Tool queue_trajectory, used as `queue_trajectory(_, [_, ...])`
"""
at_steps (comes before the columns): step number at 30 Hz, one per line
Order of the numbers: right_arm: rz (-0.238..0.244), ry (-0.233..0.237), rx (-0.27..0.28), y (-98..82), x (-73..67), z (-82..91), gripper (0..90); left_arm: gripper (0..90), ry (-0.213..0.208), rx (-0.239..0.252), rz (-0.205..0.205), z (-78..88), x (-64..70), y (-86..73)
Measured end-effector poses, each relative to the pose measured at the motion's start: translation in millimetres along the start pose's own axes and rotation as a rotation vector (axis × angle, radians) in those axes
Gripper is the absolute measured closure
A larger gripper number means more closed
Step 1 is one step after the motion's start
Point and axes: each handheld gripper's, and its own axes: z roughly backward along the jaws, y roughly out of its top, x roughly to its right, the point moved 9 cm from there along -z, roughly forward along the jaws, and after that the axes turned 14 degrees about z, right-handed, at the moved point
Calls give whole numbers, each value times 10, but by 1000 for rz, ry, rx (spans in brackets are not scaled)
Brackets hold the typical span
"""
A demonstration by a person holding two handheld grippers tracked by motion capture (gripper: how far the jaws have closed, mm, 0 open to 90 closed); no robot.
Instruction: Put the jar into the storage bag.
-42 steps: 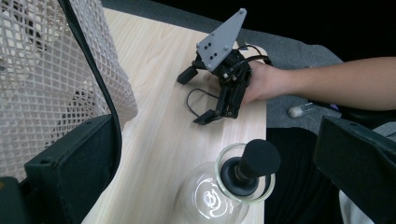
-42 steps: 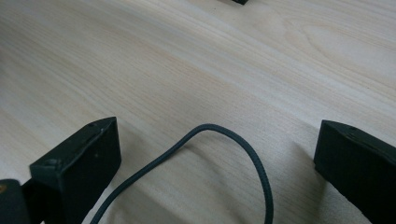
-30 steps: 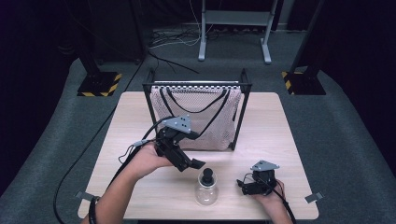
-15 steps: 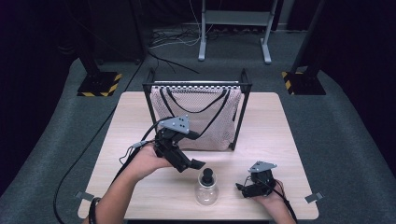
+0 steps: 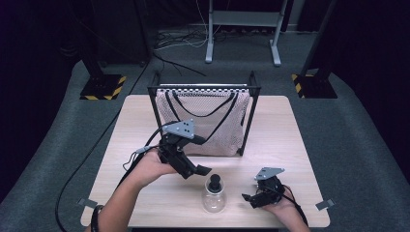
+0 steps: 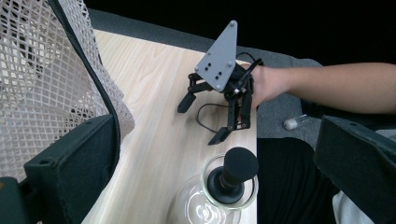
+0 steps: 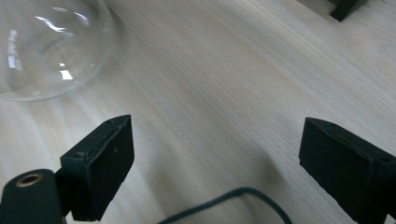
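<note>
Looking down, high view: a glass flask [image 5: 214,195] with a black stopper [image 5: 215,181] stands upright on the wooden table [image 5: 285,140], near its front edge, between the two grippers
Left gripper, high view: the left gripper [image 5: 199,171] is held just above and left of the flask, jaws apart with nothing between them, one tip close to the stopper but not touching it
Right gripper, high view: the right gripper [image 5: 250,199] rests low on the table to the right of the flask, near it yet apart from it
Mesh bag, high view: a white mesh bag [image 5: 203,121] with black handles hangs in a black frame [image 5: 249,116] behind the flask
Flask, left gripper view: the flask sits low in the picture between the two wide black jaws, stopper upright in its neck, neither jaw touching the glass
Mesh bag, left gripper view: the netting is at the left, behind one jaw
Right gripper, left gripper view: it lies beyond the flask, jaws spread
Jaws, right gripper view: they have just been closing but stand well apart over bare wood, empty
Flask, right gripper view: its round glass body is at the upper left, clear of both jaws
</note>
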Motion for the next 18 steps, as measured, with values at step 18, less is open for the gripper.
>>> queue_trajectory(18, [119, 155, 60, 281, -390, 149, 119, 0, -4, 19, 12, 29, -29, -31])
